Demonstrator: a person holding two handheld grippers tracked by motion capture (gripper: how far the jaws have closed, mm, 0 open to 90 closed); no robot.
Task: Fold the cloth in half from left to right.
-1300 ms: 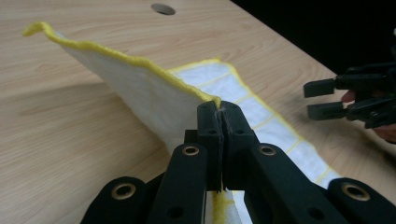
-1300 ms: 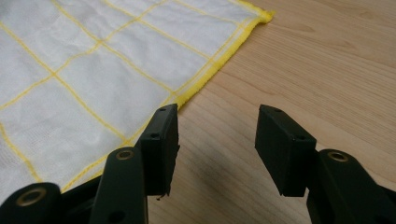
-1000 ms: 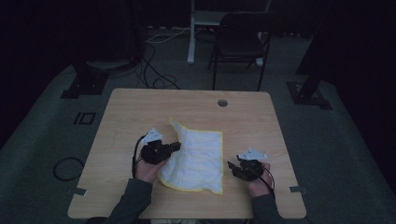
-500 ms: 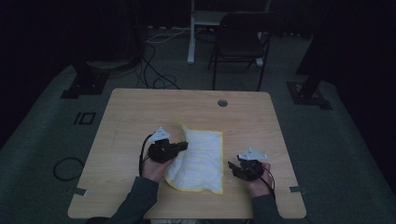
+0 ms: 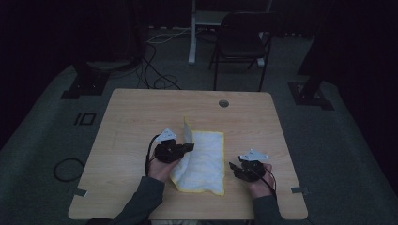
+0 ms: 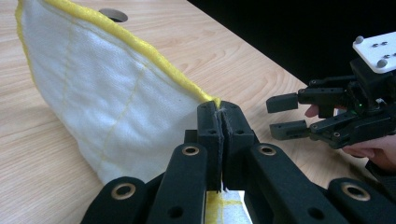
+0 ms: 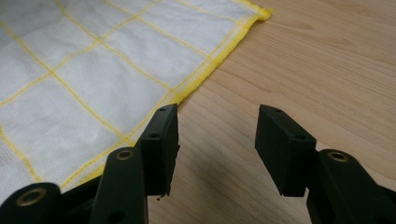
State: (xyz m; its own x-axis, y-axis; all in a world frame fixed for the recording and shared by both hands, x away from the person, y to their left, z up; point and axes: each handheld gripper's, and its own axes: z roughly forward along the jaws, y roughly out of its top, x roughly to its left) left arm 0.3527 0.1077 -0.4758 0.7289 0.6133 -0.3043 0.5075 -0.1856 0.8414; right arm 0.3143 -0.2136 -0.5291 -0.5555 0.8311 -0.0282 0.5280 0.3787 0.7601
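At the frame's centre a wooden table (image 5: 141,122) holds a white, yellow-edged cloth (image 5: 206,161). The left gripper (image 5: 187,148) lifts its left edge; the right gripper (image 5: 233,167) sits just right of it. A dark chair (image 5: 239,44) stands at the top.

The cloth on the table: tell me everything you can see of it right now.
The cloth is white woven fabric with a yellow hem and a thin yellow grid. Most of it lies flat on the wooden table. Its left edge is lifted and folding toward the right, pinched at the hem by the shut left gripper. The right gripper is open beside its right edge, with one jaw right at the hem.
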